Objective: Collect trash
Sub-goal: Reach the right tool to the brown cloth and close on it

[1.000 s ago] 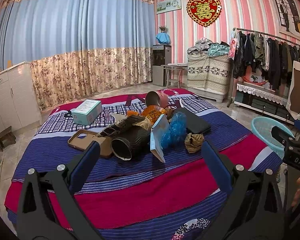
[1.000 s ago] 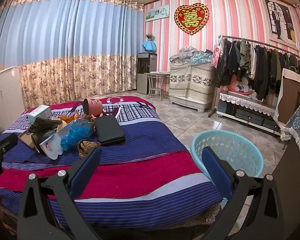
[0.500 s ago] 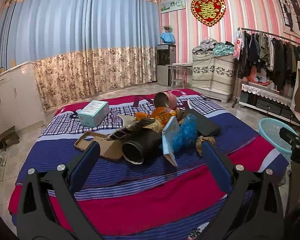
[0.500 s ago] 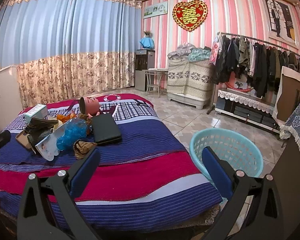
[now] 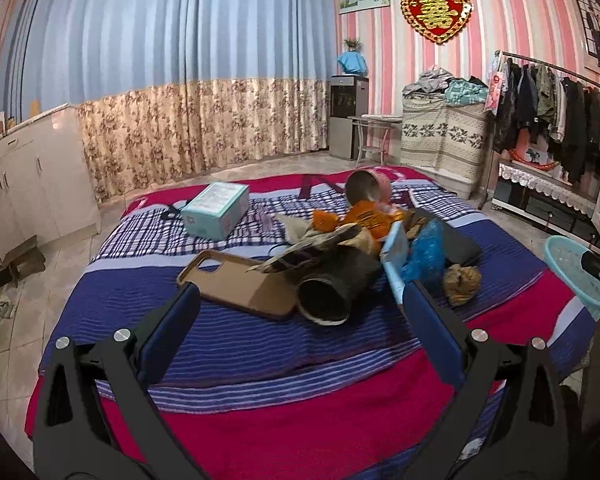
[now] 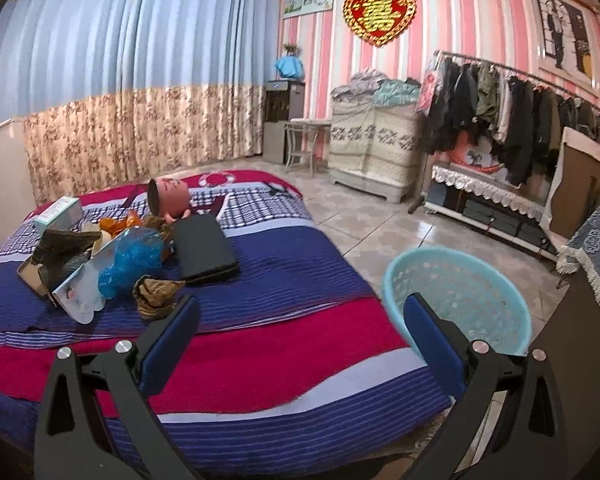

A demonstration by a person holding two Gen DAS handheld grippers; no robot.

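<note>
Fingers: both grippers spread wide, nothing between the pads. Left gripper [image 5: 298, 314] hangs above the near half of the bed; right gripper [image 6: 298, 318] hangs above the bed's near right corner, w/ its right finger [image 6: 430, 330] overlapping the basket rim in the picture.

Bed [image 5: 260, 360]: largest item, striped blue/red cover, checked section at far end. Carries all the trash.

Basket [image 6: 456, 300]: light-blue perforated plastic, on the tiled floor just beside the bed's right edge; looks empty.

Trash pile, mid-bed, beyond both grippers' fingertips and apart from them:
- Black flat case [image 6: 204, 248], right side of pile, lying flat.
- Dark tube [image 5: 336, 284], on its side, open end toward left cam; sits between the left fingers' lines, nearer the right one.
- Brown phone case [image 5: 240, 282], flat, touching the tube's left side; its near corner is just past the left fingertip [image 5: 184, 306].
- Teal box [image 5: 216, 216], far left, apart from the pile.
- Pink cup [image 5: 370, 190], tipped on its side, far end.
- Blue crinkled bag [image 6: 134, 260] w/ a white-blue card [image 6: 82, 292] leaning beside it.
- Orange wrapper [image 5: 366, 220], behind the tube.
- Brown crumpled wad [image 6: 156, 292], nearest item to right gripper, just beyond its left fingertip [image 6: 186, 312].
</note>
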